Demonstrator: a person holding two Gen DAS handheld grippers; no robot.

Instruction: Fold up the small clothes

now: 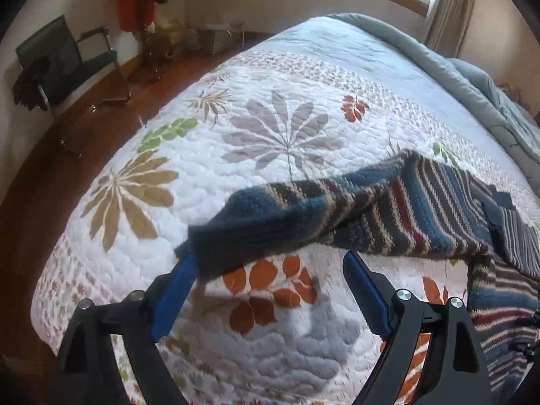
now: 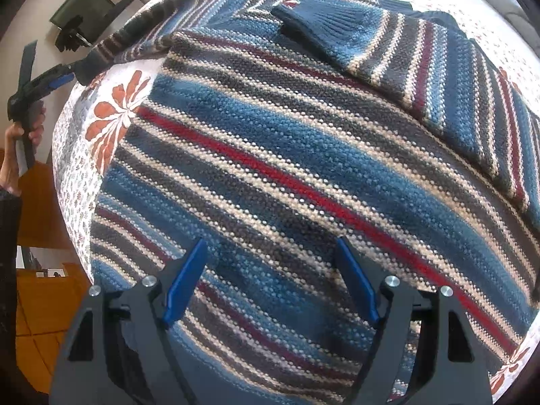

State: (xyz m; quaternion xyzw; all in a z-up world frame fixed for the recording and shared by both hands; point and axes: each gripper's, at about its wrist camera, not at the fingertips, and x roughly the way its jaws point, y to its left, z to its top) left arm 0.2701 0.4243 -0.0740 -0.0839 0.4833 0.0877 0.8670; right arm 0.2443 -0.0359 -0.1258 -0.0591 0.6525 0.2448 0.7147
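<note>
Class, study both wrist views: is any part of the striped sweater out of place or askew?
Yes. One sleeve is off the quilt, hanging in mid-air across the open left gripper, its cuff at one fingertip. The other sleeve lies folded across the sweater body. The right gripper is open above it.
</note>
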